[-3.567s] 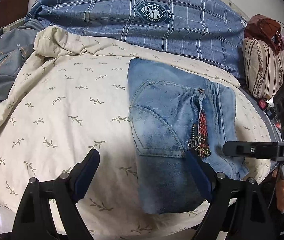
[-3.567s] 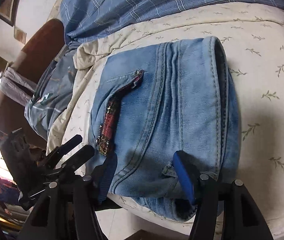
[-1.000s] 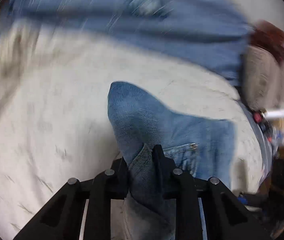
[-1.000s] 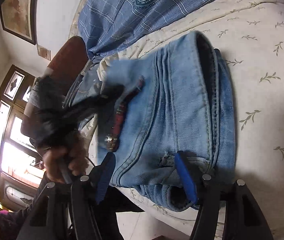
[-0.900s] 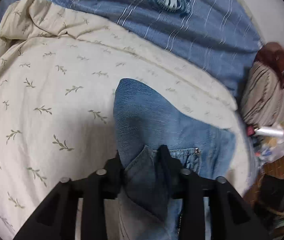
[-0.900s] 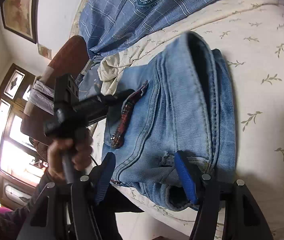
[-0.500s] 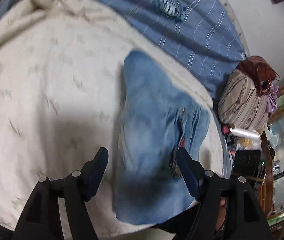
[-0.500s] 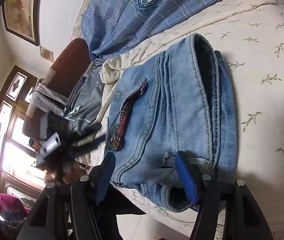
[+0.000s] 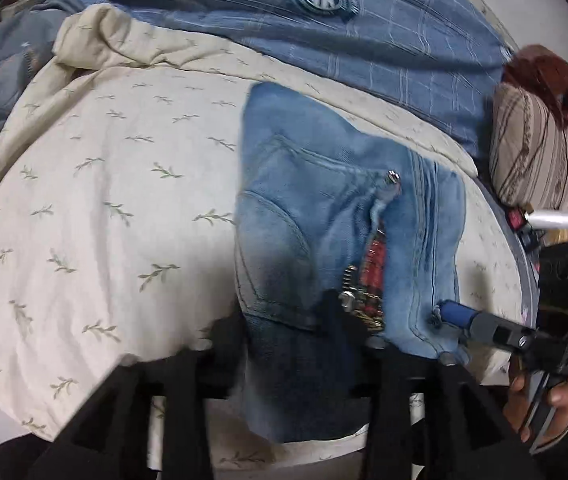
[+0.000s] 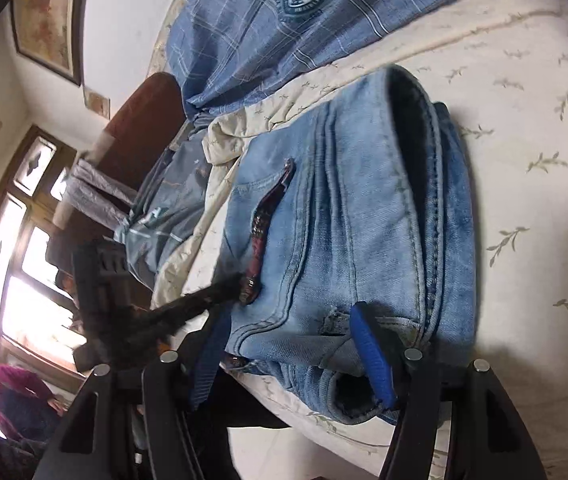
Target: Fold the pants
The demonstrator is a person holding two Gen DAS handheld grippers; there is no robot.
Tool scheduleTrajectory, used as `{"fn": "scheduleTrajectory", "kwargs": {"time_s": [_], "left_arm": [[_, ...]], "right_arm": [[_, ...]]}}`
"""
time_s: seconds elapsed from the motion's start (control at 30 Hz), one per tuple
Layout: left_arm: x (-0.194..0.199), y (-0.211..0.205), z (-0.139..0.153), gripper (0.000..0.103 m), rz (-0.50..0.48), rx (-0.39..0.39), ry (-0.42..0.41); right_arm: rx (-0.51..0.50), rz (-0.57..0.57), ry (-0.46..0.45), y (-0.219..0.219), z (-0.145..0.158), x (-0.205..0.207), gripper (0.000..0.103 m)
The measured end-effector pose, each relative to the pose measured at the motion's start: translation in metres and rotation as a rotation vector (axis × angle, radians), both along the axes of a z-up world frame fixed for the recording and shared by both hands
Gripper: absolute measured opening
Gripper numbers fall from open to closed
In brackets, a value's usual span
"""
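Two grippers on the folded jeans (image 9: 324,216): right gripper (image 10: 296,352) jaws wide, straddling the near edge as an anchor; left gripper (image 9: 284,320) jaws just been closing, denim between them, probably re-gripping.

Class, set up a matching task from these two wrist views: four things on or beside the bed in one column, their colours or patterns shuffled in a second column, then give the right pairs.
Things:
1. folded jeans
2. bedspread
3. blanket
4. pillow

Looks:
A. brown and beige stripes
B. cream with small leaf sprigs
C. faded light blue denim
D. blue plaid with a round crest

Pairs: 1-C, 2-B, 3-D, 4-A
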State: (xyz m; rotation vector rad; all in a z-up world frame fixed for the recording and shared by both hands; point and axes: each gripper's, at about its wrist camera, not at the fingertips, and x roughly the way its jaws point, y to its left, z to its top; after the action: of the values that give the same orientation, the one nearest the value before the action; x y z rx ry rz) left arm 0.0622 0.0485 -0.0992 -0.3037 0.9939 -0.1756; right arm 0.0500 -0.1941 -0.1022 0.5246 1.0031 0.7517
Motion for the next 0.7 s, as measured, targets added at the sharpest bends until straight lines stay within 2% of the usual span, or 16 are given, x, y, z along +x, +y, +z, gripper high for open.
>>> {"fn": "scheduleTrajectory", "kwargs": {"time_s": [0.03, 0.07, 0.17, 0.27, 0.37, 0.5, 0.7], "left_arm": [[-0.001, 0.001, 0.003, 0.065, 0.015, 0.017, -0.002], [-0.003, 0.003, 0.005, 0.067, 0.015, 0.009, -0.012], [-0.004, 0.005, 0.004, 0.068, 0.009, 0.005, -0.007], [-0.008, 0.003, 0.005, 0.069, -0.001, 0.009, -0.016], [-0.01, 0.004, 0.01, 0.072, 0.0, 0.024, -0.033], [-0.007, 0.005, 0.011, 0.074, -0.001, 0.018, -0.041], [0.001, 0.007, 0.008, 0.074, 0.011, 0.016, -0.028]], "right_arm": [[-0.003, -0.001, -0.003, 0.001, 0.0, -0.001, 0.066], [-0.002, -0.002, -0.002, 0.0, 0.001, 0.0, 0.066], [0.02, -0.019, 0.001, -0.003, 0.006, -0.002, 0.067], [0.044, -0.046, -0.061, -0.01, 0.021, -0.008, 0.069], [0.074, -0.121, -0.106, -0.025, 0.032, -0.014, 0.073], [0.035, -0.219, -0.076, -0.044, 0.028, -0.009, 0.075], [-0.001, -0.277, -0.025, -0.054, 0.018, 0.001, 0.078]]}}
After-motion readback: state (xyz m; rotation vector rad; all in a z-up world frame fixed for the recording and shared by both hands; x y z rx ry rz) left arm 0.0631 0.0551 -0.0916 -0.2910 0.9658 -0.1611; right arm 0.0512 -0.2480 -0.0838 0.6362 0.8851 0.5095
